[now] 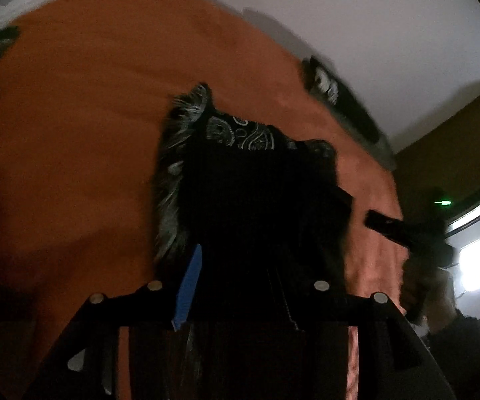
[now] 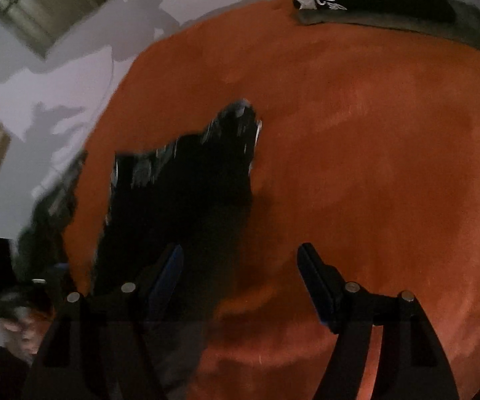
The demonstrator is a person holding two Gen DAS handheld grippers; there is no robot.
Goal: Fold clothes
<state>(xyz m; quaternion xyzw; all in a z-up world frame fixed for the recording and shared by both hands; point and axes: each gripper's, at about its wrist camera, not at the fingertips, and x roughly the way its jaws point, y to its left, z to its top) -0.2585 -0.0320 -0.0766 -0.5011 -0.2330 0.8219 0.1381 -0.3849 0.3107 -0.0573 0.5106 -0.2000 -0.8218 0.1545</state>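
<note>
The dark paisley cloth [image 1: 240, 140] lies on the orange blanket [image 1: 73, 116], bunched up right in front of the left claw [image 1: 236, 266]. That claw's blue pad shows at the left of the cloth, but the dark fabric hides the other finger, so I cannot tell whether it has hold of the cloth or how wide it stands. The right claw [image 2: 240, 266] is wide open and holds nothing — it hovers over the blanket at the cloth's [image 2: 179, 183] right edge. A folded dark garment [image 2: 373, 0] sits at the far edge of the blanket. By my reading the cloth is mid-handling; a fold would call for the right claw to take a free edge.
</note>
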